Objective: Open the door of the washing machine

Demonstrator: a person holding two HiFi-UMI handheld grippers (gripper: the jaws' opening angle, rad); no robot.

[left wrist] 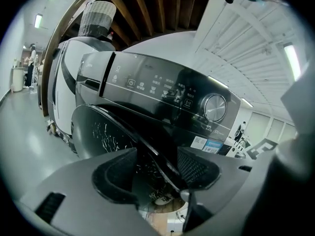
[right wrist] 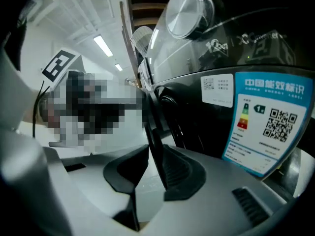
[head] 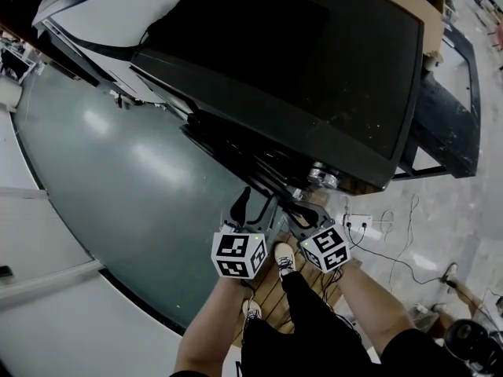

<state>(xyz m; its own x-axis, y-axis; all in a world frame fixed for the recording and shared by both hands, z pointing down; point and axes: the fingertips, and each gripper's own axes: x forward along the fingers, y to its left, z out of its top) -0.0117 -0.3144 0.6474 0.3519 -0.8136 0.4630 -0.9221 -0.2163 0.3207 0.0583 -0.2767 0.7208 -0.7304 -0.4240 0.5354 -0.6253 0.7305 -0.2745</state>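
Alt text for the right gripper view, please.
The right gripper pinches the thin dark edge of the washing machine door between its pads. To the right sits a blue energy label, with a silver dial above.

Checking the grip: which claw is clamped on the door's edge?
The right claw: its pads sit against both sides of the door edge, whereas the jaws of the left claw stand wide apart around it.

Black washing machine (head: 314,69), grey-green floor (head: 118,171), silver dial (left wrist: 215,107), blue-and-white energy label (right wrist: 268,122), black trousers (head: 314,328)
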